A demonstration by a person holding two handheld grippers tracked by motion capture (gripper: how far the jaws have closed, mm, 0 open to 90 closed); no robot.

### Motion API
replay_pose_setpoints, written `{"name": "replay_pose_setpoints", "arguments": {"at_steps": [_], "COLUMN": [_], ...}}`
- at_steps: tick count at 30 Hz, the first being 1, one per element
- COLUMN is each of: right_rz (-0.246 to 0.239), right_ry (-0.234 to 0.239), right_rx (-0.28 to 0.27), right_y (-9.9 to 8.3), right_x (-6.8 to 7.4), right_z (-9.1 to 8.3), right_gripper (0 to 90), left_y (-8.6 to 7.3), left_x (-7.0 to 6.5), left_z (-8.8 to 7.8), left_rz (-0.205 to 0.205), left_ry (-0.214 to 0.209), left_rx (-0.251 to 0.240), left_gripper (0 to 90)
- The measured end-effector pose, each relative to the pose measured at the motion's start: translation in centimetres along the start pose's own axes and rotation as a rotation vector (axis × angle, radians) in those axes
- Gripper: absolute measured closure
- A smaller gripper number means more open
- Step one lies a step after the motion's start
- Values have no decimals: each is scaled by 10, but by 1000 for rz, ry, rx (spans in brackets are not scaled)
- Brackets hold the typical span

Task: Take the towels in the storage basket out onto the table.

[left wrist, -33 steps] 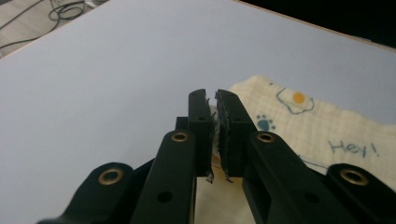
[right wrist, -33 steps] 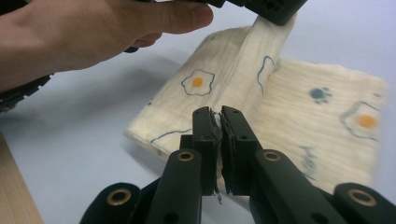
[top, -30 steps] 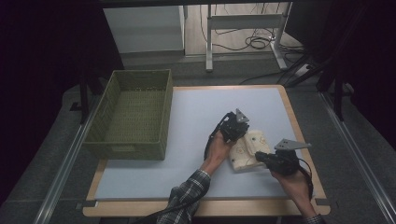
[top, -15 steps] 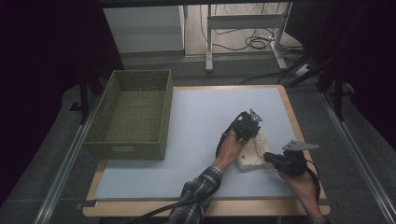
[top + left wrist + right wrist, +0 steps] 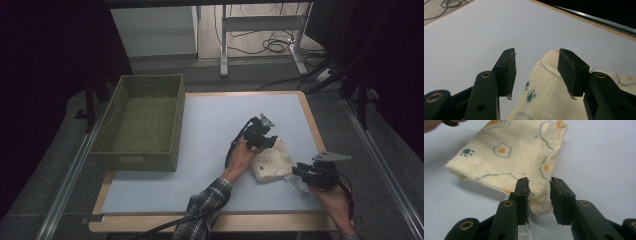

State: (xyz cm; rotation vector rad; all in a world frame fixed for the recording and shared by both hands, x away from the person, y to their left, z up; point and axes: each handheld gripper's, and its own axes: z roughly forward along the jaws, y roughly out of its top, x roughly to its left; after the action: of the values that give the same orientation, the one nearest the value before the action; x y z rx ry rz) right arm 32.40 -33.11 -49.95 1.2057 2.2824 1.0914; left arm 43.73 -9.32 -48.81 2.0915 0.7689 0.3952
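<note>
The folded cream cloth [image 5: 272, 162] with its egg and paw prints lies flat on the right part of the pale bench [image 5: 210, 125], well apart from the green woven basket [image 5: 142, 120] at the left edge. It sits between the two hands, its long axis running from the far left down toward the near right corner.

The left gripper [image 5: 262, 134] hangs over the far end of the cloth. Its jaws stand parted, with one tip above the fabric and the other over bare bench; nothing is pinched between them. The right gripper [image 5: 306, 172] is at the near right end, where a rolled corner of the cloth [image 5: 541, 206] lies in the gap between its slightly parted jaws, but the pads do not press it. A white label pokes out just there.

Both hands are about equally close, one at each end of the cloth.

Compared with a second ago, the cloth lies further right and looks more tightly folded. Both pairs of jaws have just been opening, apparently letting the fabric go, and the right hand sits slightly further right.
</note>
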Motion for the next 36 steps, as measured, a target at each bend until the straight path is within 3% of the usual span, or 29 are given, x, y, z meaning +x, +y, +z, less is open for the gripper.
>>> {"name": "replay_pose_setpoints", "arguments": {"at_steps": [6, 11, 17, 22, 25, 30, 36], "right_rz": [-10, -1, 23, 29, 49, 103, 115], "right_ry": [-24, -26, -43, -49, -53, 40, 57], "right_rx": [-9, 51, 136, 141, 144, 162, 171], "right_y": [10, 22, 15, 9, 9, 11, 12], "right_x": [-2, -1, -2, 4, 9, 8, 7], "right_z": [-13, 7, 30, 34, 34, 34, 34], "right_gripper": [594, 515, 442, 433, 552, 779, 806], "left_y": [-15, -28, -48, -55, -57, -56, -54], "left_x": [11, 18, 27, 35, 37, 37, 31], "left_z": [-19, -33, -41, -46, -48, -48, -37], "left_rz": [-19, -36, -46, -64, -75, -107, -109], "left_ry": [18, 32, 49, 51, 51, 32, 19], "left_rx": [20, 26, 53, 60, 51, 36, 59], "left_gripper": [458, 425, 399, 382, 375, 357, 358]}}
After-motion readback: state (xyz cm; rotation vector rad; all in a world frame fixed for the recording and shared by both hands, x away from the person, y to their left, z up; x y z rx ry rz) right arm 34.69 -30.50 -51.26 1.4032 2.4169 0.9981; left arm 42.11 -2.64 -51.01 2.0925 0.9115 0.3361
